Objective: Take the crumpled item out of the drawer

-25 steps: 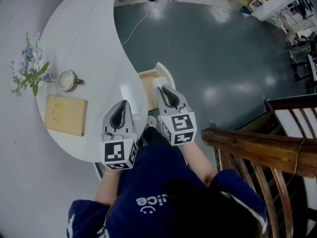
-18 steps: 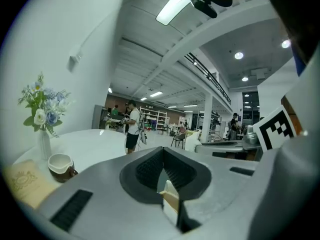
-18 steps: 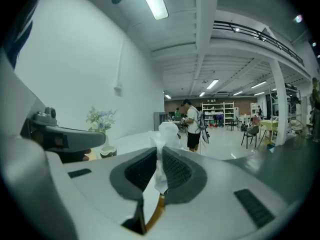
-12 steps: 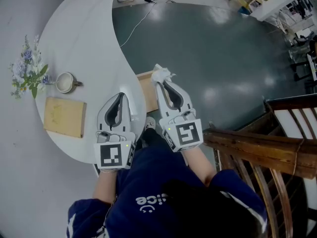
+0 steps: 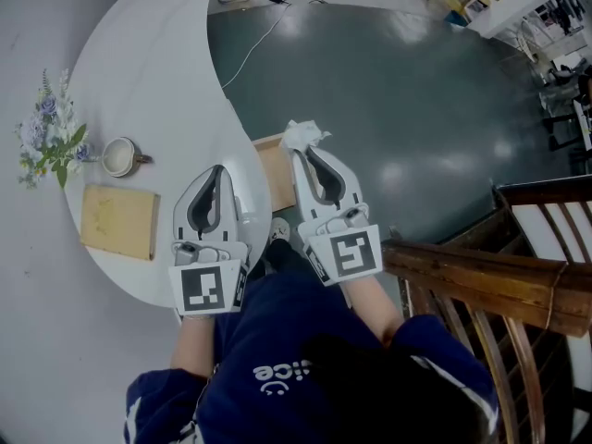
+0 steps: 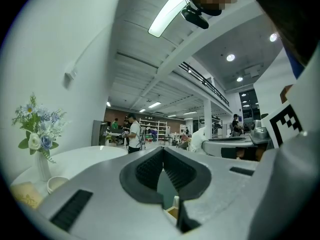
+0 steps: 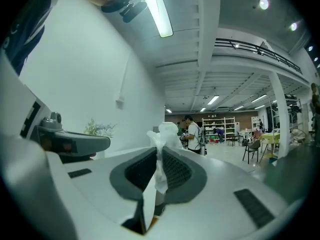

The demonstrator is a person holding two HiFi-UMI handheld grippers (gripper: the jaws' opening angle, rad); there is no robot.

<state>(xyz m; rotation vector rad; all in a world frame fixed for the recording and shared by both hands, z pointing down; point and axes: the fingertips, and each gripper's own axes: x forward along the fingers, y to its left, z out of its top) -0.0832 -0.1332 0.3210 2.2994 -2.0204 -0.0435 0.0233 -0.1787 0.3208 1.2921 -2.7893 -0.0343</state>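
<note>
Two claws seen | right claw [image 5: 301, 148] pinches white wad [image 5: 302, 135], over drawer [image 5: 273, 169] far end, height unclear | left claw [image 5: 217, 170] closed, empty, above counter [image 5: 157, 72] | drawer mostly hidden by counter edge, inside unseen

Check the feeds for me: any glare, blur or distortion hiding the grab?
Head view: sharp, glare patches on the dark floor, edges bent by the wide lens. Right gripper view: fisheye with black corners, ceiling light blown out, yet the crumpled item clamped in the right gripper reads clearly. Left gripper view: same fisheye, foreground sharp.
</note>
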